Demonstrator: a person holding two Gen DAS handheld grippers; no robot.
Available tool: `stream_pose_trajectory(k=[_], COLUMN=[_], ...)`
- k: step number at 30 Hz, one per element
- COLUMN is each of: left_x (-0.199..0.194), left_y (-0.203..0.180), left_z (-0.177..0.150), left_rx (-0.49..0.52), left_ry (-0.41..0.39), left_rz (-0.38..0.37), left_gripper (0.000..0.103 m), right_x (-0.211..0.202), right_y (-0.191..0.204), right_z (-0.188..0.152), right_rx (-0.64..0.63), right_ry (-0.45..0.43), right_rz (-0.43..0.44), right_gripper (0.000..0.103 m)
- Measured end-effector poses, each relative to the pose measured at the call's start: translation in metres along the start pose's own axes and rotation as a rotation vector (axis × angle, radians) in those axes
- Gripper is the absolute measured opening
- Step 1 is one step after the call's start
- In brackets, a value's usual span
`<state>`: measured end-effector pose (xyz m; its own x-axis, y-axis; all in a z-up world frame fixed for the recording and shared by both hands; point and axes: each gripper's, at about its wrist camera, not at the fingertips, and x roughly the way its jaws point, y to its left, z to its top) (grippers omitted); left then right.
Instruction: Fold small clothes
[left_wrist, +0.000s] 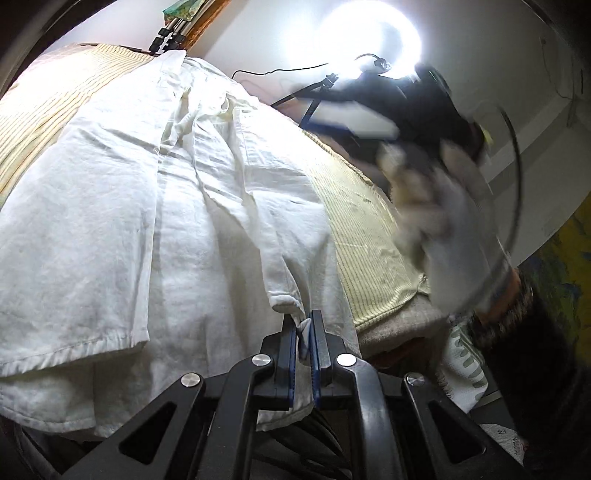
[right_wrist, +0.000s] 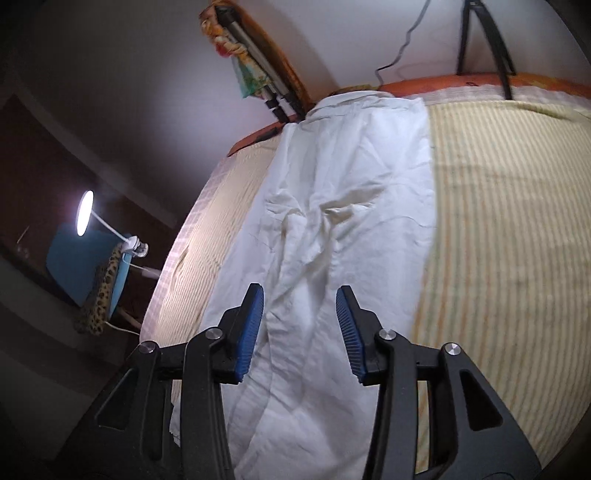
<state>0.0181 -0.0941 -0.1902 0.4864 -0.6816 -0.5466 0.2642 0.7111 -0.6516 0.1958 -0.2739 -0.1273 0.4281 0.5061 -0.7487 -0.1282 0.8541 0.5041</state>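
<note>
White garment (right_wrist: 343, 206) covers striped bedspread (right_wrist: 498, 206), perhaps a mattress.

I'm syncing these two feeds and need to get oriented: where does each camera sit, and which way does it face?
Left wrist: on the left gripper, looking along the white garment on the striped bedcover toward a ring light; jaws shut on a hem; the blurred right gripper shows.
Right wrist: on the right gripper, above the garment, facing the far bed edge; jaws open.
Shared: garment, bedcover.
</note>
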Motion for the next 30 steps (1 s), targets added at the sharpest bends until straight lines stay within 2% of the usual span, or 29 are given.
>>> stream_pose_trajectory(k=[4, 9, 14, 15, 16, 19, 20, 22, 26, 30], left_x=[-0.002, -0.016, -0.025, -0.028, -0.032, -0.045, -0.044, -0.036, -0.013, 0.001], left_y=[0.003, 0.009, 0.002, 0.002, 0.003, 0.003, 0.001, 0.003, 0.010, 0.016], left_z=[-0.001, -0.007, -0.010, -0.011, -0.011, -0.005, -0.001, 0.008, 0.022, 0.021], left_rx=[-0.001, -0.002, 0.047, 0.047, 0.047, 0.042, 0.043, 0.041, 0.011, -0.021], left_ry=[-0.001, 0.004, -0.003, -0.004, -0.012, -0.058, -0.062, -0.033, 0.061, 0.080], left_rz=[0.005, 0.015, 0.057, 0.057, 0.061, 0.064, 0.063, 0.069, 0.098, 0.086], left_gripper=[0.003, 0.005, 0.003, 0.007, 0.018, 0.039, 0.042, 0.057, 0.054, 0.023], right_x=[-0.020, -0.022, -0.018, -0.017, -0.019, -0.024, -0.026, -0.030, -0.036, -0.038], right_y=[-0.020, -0.028, -0.023, -0.022, -0.022, -0.024, -0.024, -0.028, -0.038, -0.043], right_z=[-0.044, -0.100, -0.126, -0.129, -0.132, -0.140, -0.142, -0.148, -0.161, -0.169], right_rx=[0.082, 0.135, 0.116, 0.117, 0.122, 0.141, 0.142, 0.157, 0.215, 0.259], right_ry=[0.034, 0.098, 0.124, 0.121, 0.117, 0.104, 0.103, 0.100, 0.090, 0.086], right_rz=[0.005, 0.048, 0.031, 0.038, 0.047, 0.070, 0.067, 0.072, 0.101, 0.143], right_gripper=[0.043, 0.043, 0.043, 0.043, 0.043, 0.043, 0.043, 0.043, 0.043, 0.043])
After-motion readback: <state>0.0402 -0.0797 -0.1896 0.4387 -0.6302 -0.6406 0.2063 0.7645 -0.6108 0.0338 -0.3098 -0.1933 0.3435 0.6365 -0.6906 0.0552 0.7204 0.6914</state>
